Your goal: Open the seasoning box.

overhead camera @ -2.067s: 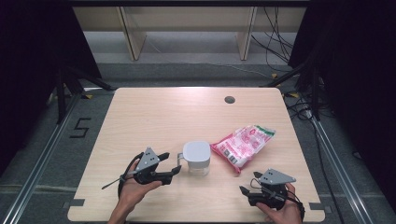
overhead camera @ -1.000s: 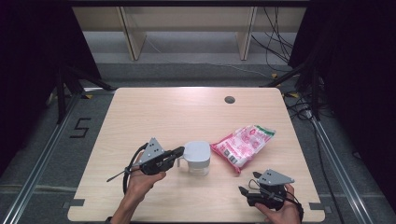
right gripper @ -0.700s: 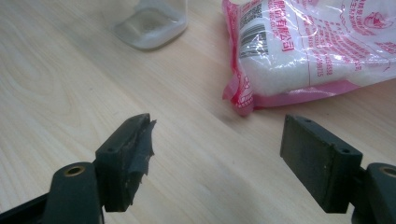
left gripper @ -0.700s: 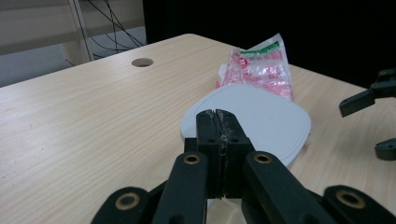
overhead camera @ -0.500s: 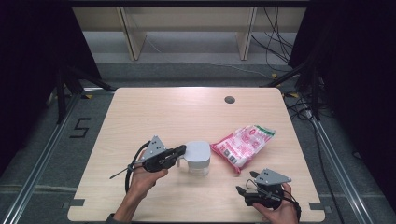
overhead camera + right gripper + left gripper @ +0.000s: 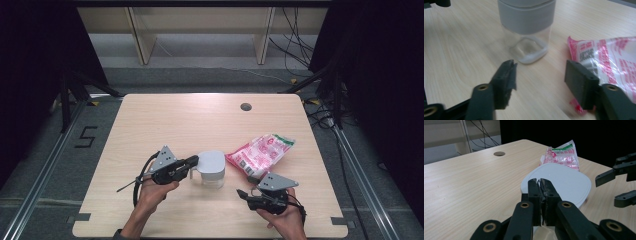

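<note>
Left hand-held gripper (image 6: 192,162), jaws pressed together, tips resting at the near edge of the grey lid (image 6: 212,161) of a clear container (image 6: 212,177); whether a lip or tab is pinched between them, impossible to tell. Container upright on the bench (image 6: 165,120), slightly toward the near edge from the centre. Right hand-held gripper (image 6: 245,194) low over the bench near the front edge, jaws spread wide and empty, aimed at the container's base. Pink snack packet (image 6: 261,153) flat just beside the container. Likely step: opening the container. Next, probably: right jaws closing round the clear body to steady it, left lifting the lid. Container contents unclear; packet print blurred.
</note>
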A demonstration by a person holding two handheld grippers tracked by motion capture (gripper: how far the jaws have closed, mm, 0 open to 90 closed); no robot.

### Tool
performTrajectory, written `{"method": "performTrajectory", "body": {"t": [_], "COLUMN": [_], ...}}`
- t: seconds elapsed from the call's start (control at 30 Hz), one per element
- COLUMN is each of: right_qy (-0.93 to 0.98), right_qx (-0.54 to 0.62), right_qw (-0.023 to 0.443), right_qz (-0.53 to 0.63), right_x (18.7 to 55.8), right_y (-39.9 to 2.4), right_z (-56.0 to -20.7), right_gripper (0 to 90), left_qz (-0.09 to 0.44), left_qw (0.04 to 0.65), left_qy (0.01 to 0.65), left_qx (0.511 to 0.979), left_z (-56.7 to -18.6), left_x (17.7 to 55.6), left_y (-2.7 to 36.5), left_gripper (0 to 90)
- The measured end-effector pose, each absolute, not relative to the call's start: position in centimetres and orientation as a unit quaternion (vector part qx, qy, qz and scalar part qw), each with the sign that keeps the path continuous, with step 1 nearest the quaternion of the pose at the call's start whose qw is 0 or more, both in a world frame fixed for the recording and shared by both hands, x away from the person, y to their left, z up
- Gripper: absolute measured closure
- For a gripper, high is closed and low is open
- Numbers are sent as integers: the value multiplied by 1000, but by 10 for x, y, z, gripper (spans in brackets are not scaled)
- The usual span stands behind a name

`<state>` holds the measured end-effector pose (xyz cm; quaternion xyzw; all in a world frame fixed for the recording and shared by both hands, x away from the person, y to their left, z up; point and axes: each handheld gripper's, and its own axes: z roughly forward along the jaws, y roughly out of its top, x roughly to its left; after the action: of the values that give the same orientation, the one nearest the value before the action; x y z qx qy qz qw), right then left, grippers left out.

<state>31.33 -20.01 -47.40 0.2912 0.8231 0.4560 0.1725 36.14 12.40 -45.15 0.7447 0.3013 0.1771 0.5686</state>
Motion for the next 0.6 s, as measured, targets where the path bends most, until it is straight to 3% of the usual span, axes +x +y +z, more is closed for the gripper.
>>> {"method": "performTrajectory", "body": {"t": [0.2, 0.4, 0.6], "right_qy": [808, 806, 813], "right_qx": [296, 282, 269], "right_qw": [170, 181, 188], "right_qz": [481, 487, 481], "right_x": [322, 331, 338], "right_y": [-187, -182, -170], "right_z": [-464, -458, -456], "right_gripper": [685, 817, 882], "left_qz": [176, 179, 178], "left_qw": [569, 570, 569], "left_qy": [306, 293, 306], "left_qx": [743, 746, 742], "left_z": [-452, -452, -452], "left_x": [361, 363, 361], "left_y": [125, 126, 126], "left_gripper": [860, 856, 854]}}
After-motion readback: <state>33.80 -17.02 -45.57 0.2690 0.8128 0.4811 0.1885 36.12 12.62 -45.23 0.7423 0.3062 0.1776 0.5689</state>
